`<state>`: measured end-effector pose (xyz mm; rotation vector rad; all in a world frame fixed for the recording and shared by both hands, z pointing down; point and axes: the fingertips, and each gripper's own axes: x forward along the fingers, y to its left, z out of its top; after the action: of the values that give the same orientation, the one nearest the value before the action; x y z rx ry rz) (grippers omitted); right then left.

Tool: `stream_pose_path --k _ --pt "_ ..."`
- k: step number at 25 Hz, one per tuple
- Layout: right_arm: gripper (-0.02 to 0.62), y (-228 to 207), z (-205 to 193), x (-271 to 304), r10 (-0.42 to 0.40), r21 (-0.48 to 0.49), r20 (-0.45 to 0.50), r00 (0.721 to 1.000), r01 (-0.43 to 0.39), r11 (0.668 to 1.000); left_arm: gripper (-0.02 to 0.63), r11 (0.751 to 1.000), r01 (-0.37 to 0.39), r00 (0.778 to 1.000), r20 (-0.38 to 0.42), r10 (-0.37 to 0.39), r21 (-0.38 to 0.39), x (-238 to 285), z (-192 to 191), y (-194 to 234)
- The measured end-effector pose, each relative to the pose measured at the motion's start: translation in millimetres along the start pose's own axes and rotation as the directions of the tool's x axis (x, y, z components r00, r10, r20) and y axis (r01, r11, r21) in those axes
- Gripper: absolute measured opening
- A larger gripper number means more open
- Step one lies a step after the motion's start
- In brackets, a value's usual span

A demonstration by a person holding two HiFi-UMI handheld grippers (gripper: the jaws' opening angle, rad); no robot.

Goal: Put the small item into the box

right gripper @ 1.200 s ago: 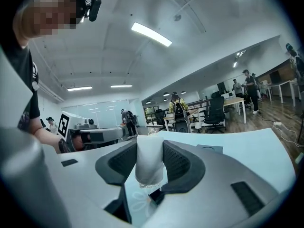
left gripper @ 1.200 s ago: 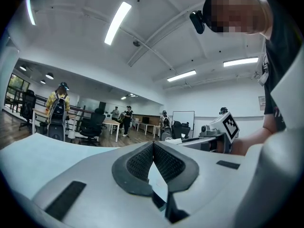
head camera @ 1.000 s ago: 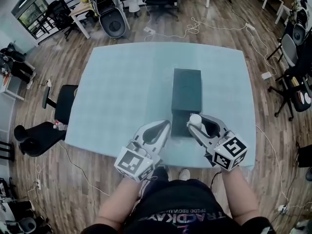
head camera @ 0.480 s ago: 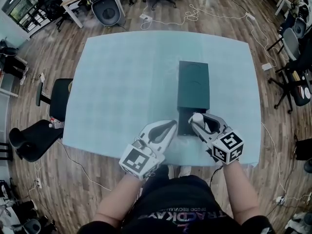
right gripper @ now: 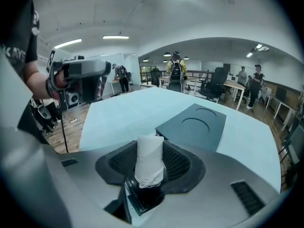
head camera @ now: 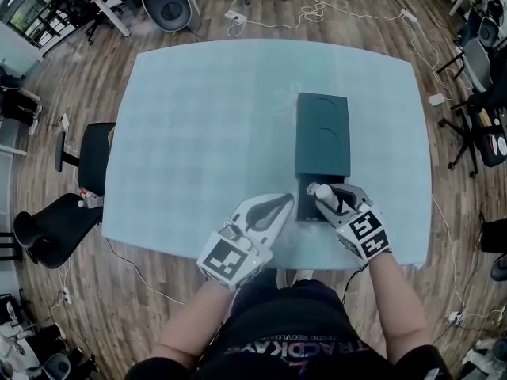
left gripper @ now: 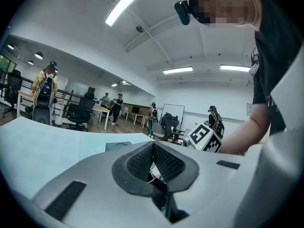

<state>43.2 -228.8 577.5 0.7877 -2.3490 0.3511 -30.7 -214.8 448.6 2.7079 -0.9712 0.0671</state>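
With the right gripper (head camera: 319, 195) clamped on the small white roll (right gripper: 150, 161) over the seemingly open near end of the dark box (head camera: 322, 133), lower squarely inside before releasing; the left gripper (head camera: 279, 204) waits alongside, jaws together, empty.

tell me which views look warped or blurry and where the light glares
Head view: strong fisheye, the table shows edges bowing outward, nothing badly blurred. Left gripper view: the ceiling strip light blows out to plain white. Right gripper view: dark round vignette at the corners, the white roll sharp.
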Motion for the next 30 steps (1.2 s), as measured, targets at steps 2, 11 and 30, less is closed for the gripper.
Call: stream_pose_path --k 2,11,30 --pt "0.184 -1.0 -6.4 7.9 -0.005 -0.057 -0.05 0.999 0.002 0.998 0.034 1.0 0.003 1.0 -0.005 -0.003 -0.003 1.1 -2.0 4.5" --pt "0.184 3.4 -45.2 40.0 -0.046 -0.418 -0.329 0.943 -0.102 0.902 0.034 0.999 -0.004 1.0 -0.015 0.004 -0.043 3.3 -16.3 20.3" --pt "0.187 13.9 -80.1 75.8 -0.016 -0.505 -0.558 0.829 -0.324 0.8 0.034 0.999 -0.017 0.999 -0.034 0.015 -0.037 -5.8 -27.4 40.2"
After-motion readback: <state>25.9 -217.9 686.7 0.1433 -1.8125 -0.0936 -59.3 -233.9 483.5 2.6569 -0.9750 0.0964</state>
